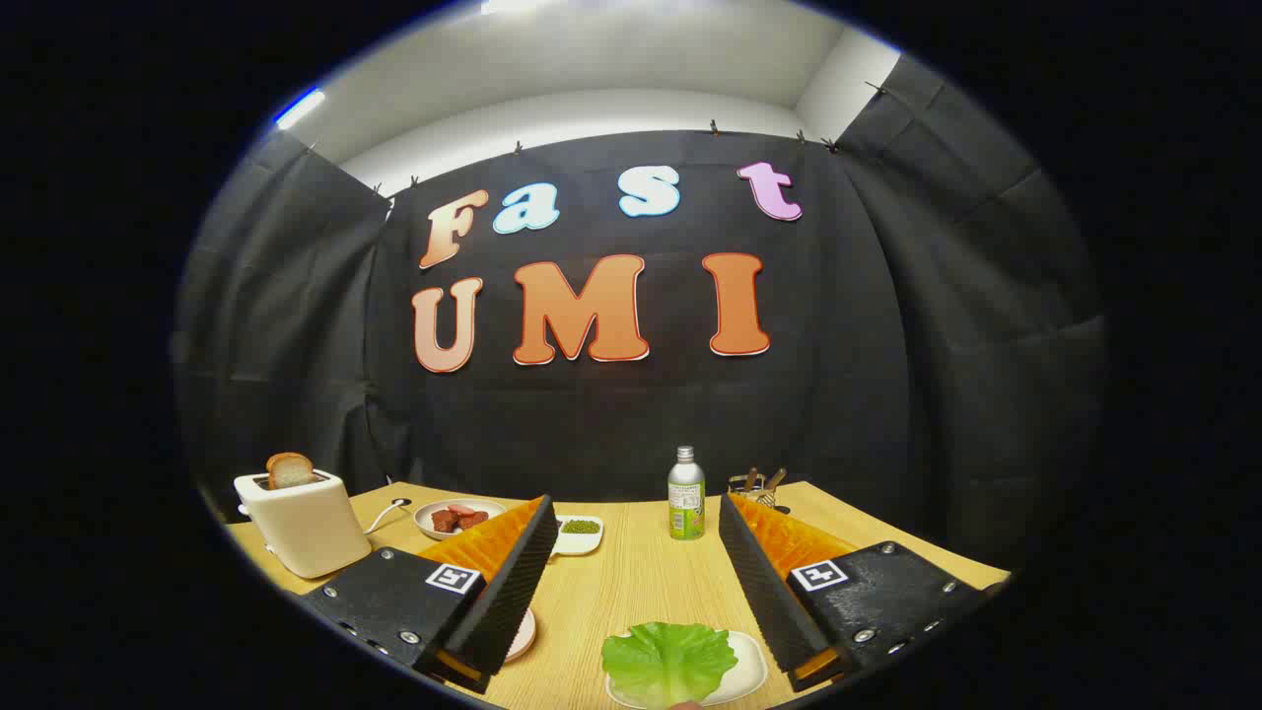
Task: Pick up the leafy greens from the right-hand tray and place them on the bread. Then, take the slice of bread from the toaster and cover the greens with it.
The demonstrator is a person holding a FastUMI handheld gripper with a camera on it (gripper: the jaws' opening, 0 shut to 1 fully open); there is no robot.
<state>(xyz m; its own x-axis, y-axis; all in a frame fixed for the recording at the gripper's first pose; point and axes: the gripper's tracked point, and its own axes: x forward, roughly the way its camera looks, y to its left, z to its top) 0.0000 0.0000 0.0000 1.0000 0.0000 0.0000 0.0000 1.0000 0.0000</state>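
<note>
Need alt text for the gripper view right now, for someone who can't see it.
The gripper hovers with open jaws above a lettuce leaf on a white tray, not touching it. Beyond stand a toaster holding a bread slice and a bottle.

A wooden table (631,582) stands in front of the black cloth wall. A metal bottle (686,494) with a green label stands upright on it. Right of the bottle is a small wire basket (755,486) holding sticks. Left of the bottle lies a small white dish (580,533) with green beans, and beside it a bowl (456,517) with red pieces.
</note>
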